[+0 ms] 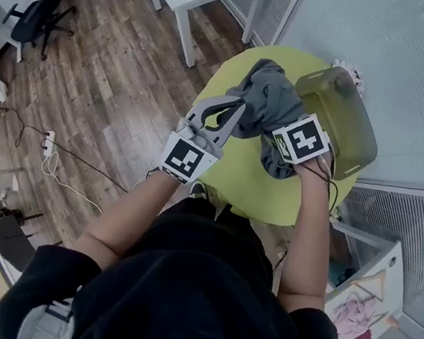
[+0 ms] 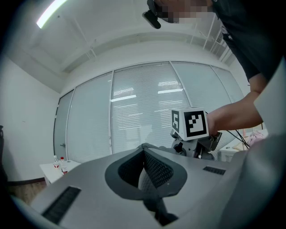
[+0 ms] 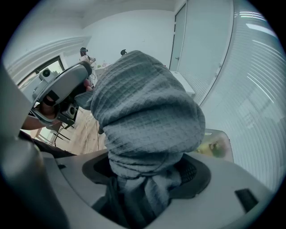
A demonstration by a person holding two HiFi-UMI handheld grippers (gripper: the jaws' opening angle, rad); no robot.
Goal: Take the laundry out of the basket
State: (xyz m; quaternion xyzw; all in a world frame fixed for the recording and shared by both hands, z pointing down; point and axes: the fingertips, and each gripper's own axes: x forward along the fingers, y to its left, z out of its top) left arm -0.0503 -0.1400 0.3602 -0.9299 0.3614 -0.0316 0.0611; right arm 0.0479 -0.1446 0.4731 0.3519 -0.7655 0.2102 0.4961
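At centre frame, the left gripper (image 1: 230, 115) has its jaws pinched together on a thin fold of the grey garment (image 1: 269, 98). Just right of it, the right gripper (image 1: 280, 154) clamps a thick bunch of that cloth. The garment is bunched between them over the round green table (image 1: 235, 177), left of the yellowish basket (image 1: 353, 108) at upper right.

Garment (image 1: 269, 98) over the round table (image 1: 236, 173), just left of the basket (image 1: 357, 129). Basket's on the table, seemingly at its edge.
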